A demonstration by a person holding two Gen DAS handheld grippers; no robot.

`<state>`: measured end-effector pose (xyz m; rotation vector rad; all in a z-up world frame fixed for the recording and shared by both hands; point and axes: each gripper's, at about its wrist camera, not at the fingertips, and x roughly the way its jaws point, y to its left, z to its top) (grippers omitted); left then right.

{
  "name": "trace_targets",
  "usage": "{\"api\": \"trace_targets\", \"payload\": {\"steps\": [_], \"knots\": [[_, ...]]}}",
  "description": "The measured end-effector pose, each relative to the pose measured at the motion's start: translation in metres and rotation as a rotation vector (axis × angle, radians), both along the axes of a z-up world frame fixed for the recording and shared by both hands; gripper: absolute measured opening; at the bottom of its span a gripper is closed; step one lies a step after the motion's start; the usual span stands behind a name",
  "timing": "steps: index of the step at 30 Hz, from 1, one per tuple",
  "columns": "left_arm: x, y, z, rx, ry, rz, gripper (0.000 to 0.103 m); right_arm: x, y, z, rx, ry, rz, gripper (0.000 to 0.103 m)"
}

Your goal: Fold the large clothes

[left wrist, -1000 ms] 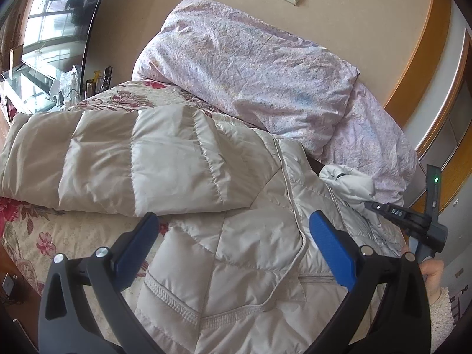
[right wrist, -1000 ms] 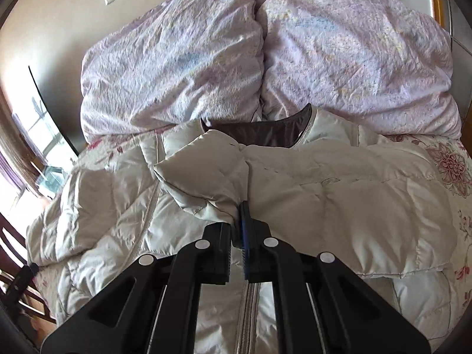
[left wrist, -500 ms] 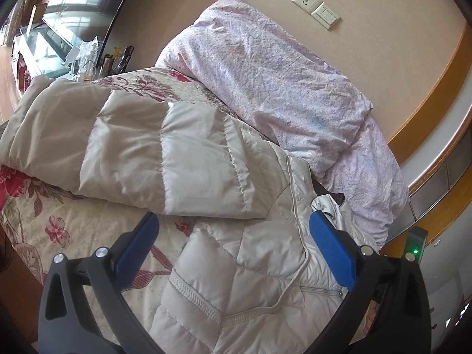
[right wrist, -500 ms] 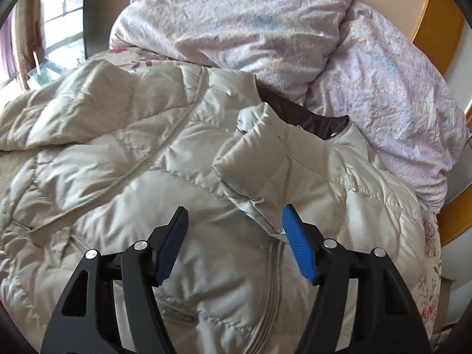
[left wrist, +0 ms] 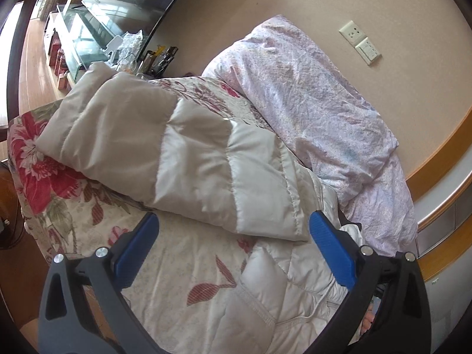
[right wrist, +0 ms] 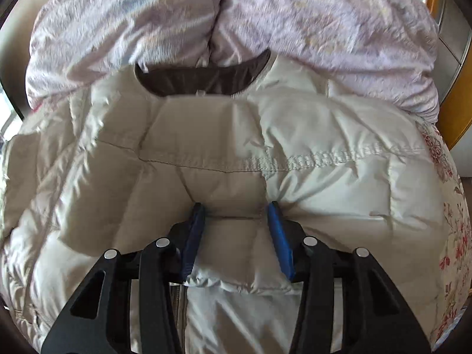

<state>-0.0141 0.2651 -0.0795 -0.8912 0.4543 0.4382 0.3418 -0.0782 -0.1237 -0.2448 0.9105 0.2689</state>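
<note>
A cream quilted down jacket point(left wrist: 206, 171) lies on the bed, its left sleeve stretched out toward the bed's left edge. My left gripper point(left wrist: 233, 233) is open and empty, hovering just below that sleeve. In the right wrist view the jacket point(right wrist: 324, 159) fills the frame, its right sleeve folded across the chest and its dark brown collar lining point(right wrist: 203, 78) at the top. My right gripper point(right wrist: 236, 209) stands partly open with the folded sleeve's cuff between its blue pads point(right wrist: 277, 230), pressing into the padding.
Two lilac pillows point(right wrist: 295, 20) lean against the headboard behind the collar. The floral bedspread point(left wrist: 183, 268) shows under the jacket. A cluttered side table point(left wrist: 132, 50) and a glass cabinet stand beyond the bed's left edge. A wall socket point(left wrist: 354, 34) is above the pillows.
My right gripper let go of the sleeve edge, opened, then came down over the folded sleeve's cuff with narrower jaws. My left gripper stayed open and swung left toward the outstretched sleeve.
</note>
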Motion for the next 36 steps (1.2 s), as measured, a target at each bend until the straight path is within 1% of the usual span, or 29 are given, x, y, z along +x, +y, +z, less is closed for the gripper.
{"api": "trace_targets", "payload": {"steps": [2, 4, 8, 11, 12, 13, 14, 17, 22, 24, 25, 26, 30, 31, 33, 36], "knots": [[-0.006, 0.007, -0.006, -0.028, 0.003, 0.026, 0.101, -0.001, 0.005, -0.001, -0.031, -0.002, -0.005, 0.048], [-0.012, 0.015, -0.012, -0.061, 0.002, 0.061, 0.101, 0.0, 0.002, 0.0, -0.017, 0.013, -0.005, 0.048], [-0.023, 0.033, -0.028, -0.186, -0.03, 0.119, 0.1, 0.002, -0.008, 0.001, 0.032, 0.042, 0.005, 0.048], [-0.027, 0.043, -0.036, -0.271, -0.063, 0.134, 0.1, 0.001, -0.008, 0.002, 0.034, 0.05, 0.003, 0.049], [-0.028, 0.047, -0.038, -0.289, -0.07, 0.145, 0.1, 0.001, -0.007, 0.002, 0.032, 0.05, 0.001, 0.049], [-0.028, 0.05, -0.04, -0.299, -0.074, 0.16, 0.1, 0.001, -0.007, 0.002, 0.03, 0.049, 0.0, 0.049], [-0.029, 0.053, -0.041, -0.307, -0.078, 0.175, 0.096, 0.001, -0.006, 0.002, 0.029, 0.048, 0.0, 0.049], [-0.034, 0.065, -0.046, -0.34, -0.097, 0.224, 0.09, 0.001, -0.008, 0.002, 0.041, 0.05, 0.001, 0.049], [-0.042, 0.078, -0.048, -0.353, -0.12, 0.317, 0.084, 0.002, -0.009, 0.001, 0.052, 0.051, -0.004, 0.049], [-0.047, 0.082, -0.049, -0.359, -0.137, 0.342, 0.075, 0.001, -0.008, 0.001, 0.05, 0.047, -0.003, 0.049], [-0.049, 0.084, -0.049, -0.363, -0.155, 0.341, 0.065, 0.001, -0.008, 0.001, 0.051, 0.046, -0.003, 0.049], [-0.05, 0.085, -0.049, -0.365, -0.161, 0.338, 0.062, 0.001, -0.008, 0.001, 0.051, 0.046, -0.003, 0.049], [-0.044, 0.086, -0.045, -0.332, -0.117, 0.322, 0.062, 0.001, -0.008, 0.001, 0.052, 0.045, -0.004, 0.05], [-0.042, 0.085, -0.045, -0.337, -0.104, 0.322, 0.062, 0.001, -0.008, 0.001, 0.051, 0.045, -0.003, 0.05], [-0.037, 0.084, -0.04, -0.3, -0.088, 0.309, 0.062, 0.001, -0.008, 0.001, 0.051, 0.043, -0.002, 0.05], [-0.024, 0.084, -0.036, -0.233, -0.042, 0.274, 0.062, 0.001, -0.008, 0.001, 0.05, 0.044, -0.003, 0.05]]}}
